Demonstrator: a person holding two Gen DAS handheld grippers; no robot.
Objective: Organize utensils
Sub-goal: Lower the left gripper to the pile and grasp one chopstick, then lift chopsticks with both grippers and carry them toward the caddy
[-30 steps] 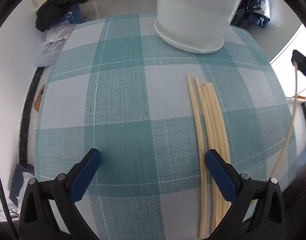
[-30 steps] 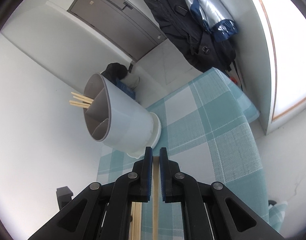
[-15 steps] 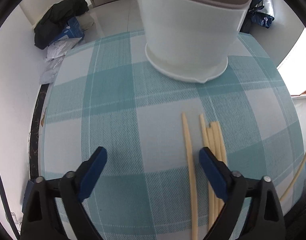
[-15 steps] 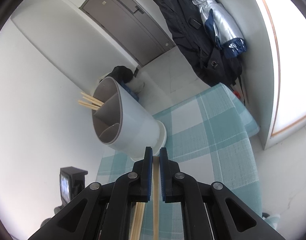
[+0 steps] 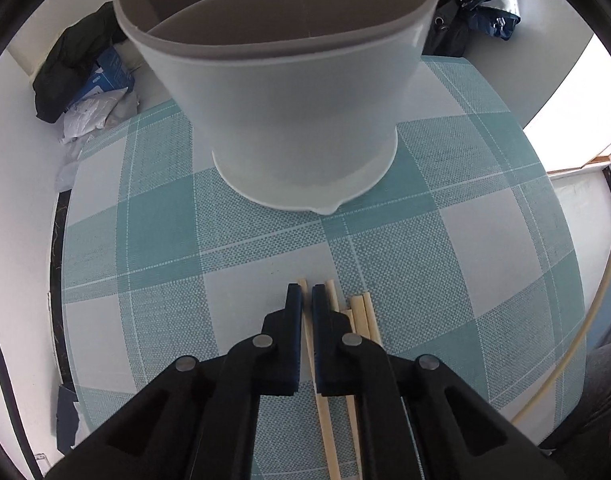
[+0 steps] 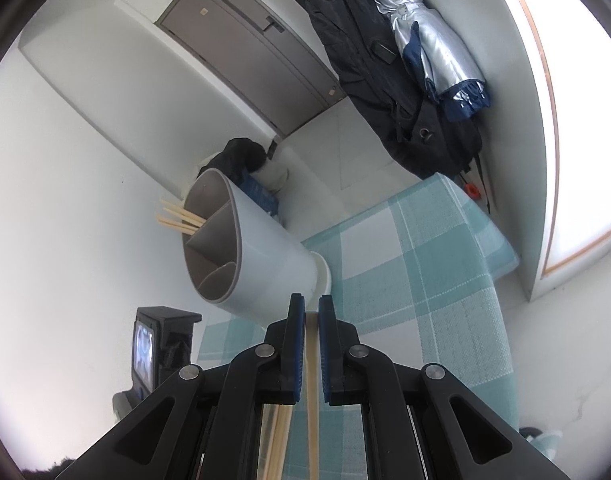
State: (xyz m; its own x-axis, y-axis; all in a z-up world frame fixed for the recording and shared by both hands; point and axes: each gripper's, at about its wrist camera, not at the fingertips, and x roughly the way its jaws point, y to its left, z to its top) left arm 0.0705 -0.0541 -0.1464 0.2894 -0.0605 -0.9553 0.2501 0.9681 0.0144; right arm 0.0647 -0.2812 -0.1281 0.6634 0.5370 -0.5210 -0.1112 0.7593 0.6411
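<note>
A white utensil holder (image 5: 289, 120) with grey inner compartments stands at the far side of the teal checked tablecloth (image 5: 153, 272). Several pale chopsticks (image 5: 361, 316) lie side by side in front of it. My left gripper (image 5: 307, 294) is shut on the leftmost chopstick (image 5: 310, 356) low at the cloth. My right gripper (image 6: 311, 305) is shut on one chopstick (image 6: 312, 380), held in the air to the right of the holder (image 6: 261, 264). That chopstick also shows at the right edge of the left wrist view (image 5: 585, 328). A few chopsticks (image 6: 181, 220) stand in the holder's far compartment.
Dark clothes and bags (image 5: 77, 68) lie on the floor past the table's far left edge. Coats and a silver umbrella (image 6: 425, 60) hang on the wall. A small black device with a screen (image 6: 157, 344) stands left of the table.
My left gripper has moved forward toward the holder and gone from wide open to shut on the leftmost chopstick. My right gripper has risen with its chopstick.
</note>
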